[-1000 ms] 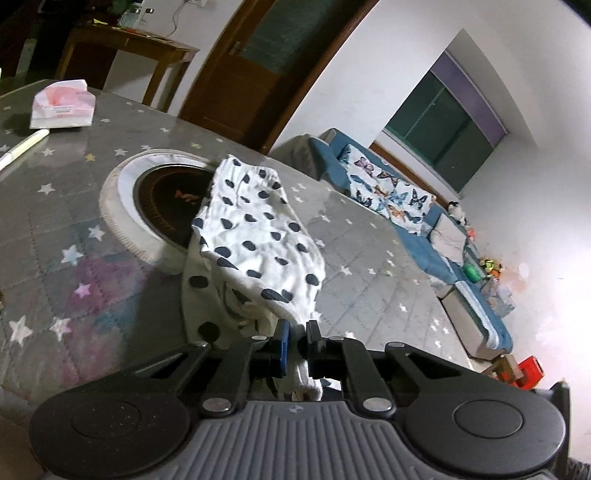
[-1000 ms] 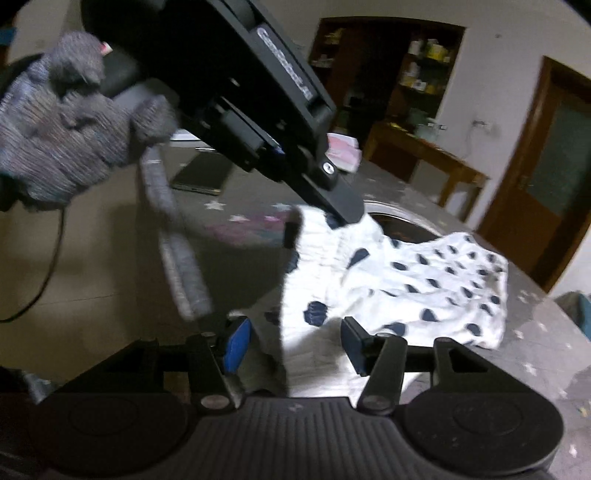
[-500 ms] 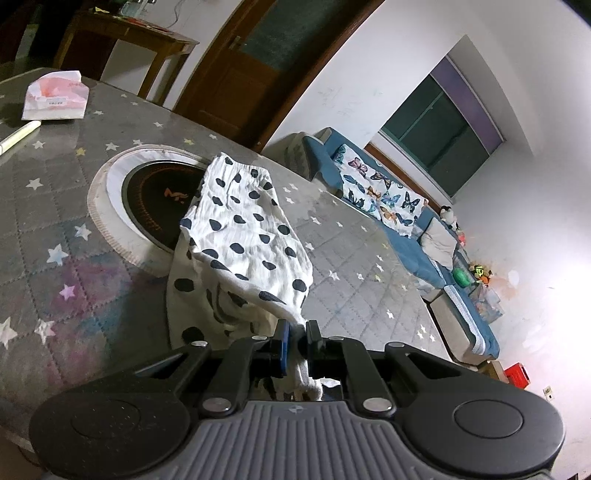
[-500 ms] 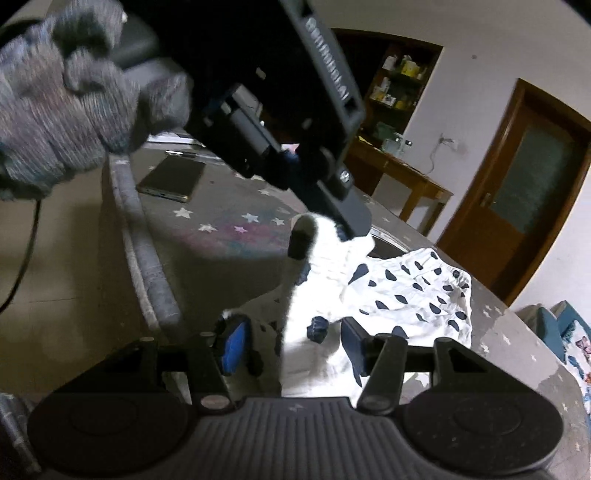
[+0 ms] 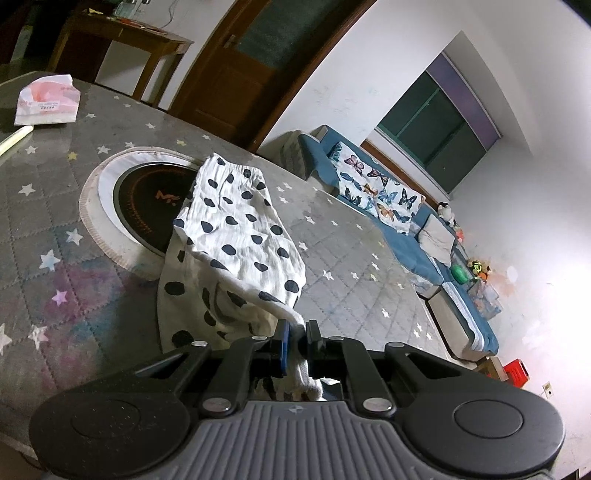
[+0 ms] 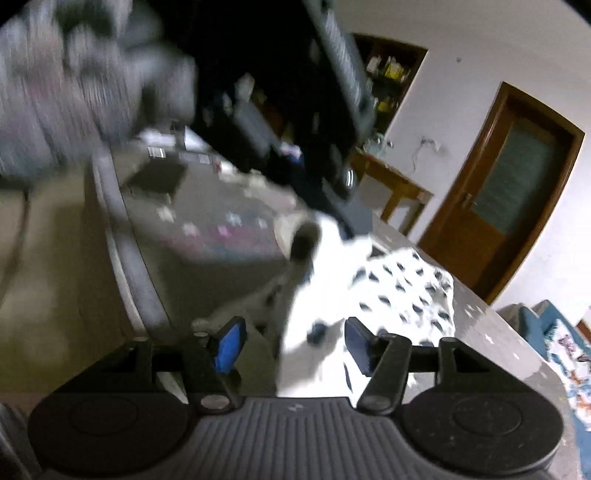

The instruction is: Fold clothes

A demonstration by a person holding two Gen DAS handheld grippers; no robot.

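A white garment with dark polka dots [image 5: 236, 236] lies on the grey star-patterned table [image 5: 48, 236], partly over a round cooktop [image 5: 144, 206]. My left gripper [image 5: 295, 334] is shut on a bunched edge of the garment and lifts it off the table. In the blurred right wrist view my right gripper [image 6: 291, 341] is open, its blue-padded fingers either side of the hanging cloth [image 6: 402, 291]. The left gripper [image 6: 332, 173] shows above it, pinching the cloth.
A pink tissue pack [image 5: 48, 99] and a pale stick [image 5: 14, 138] lie at the far left of the table. A phone [image 6: 155, 177] lies near the table edge. A wooden side table [image 5: 122, 33], a door [image 5: 236, 62] and a blue sofa [image 5: 399, 221] stand beyond.
My left gripper has pulled the held edge toward the near side, stretching the garment. The right gripper has moved fast, blurring its view, and stays open around the cloth.
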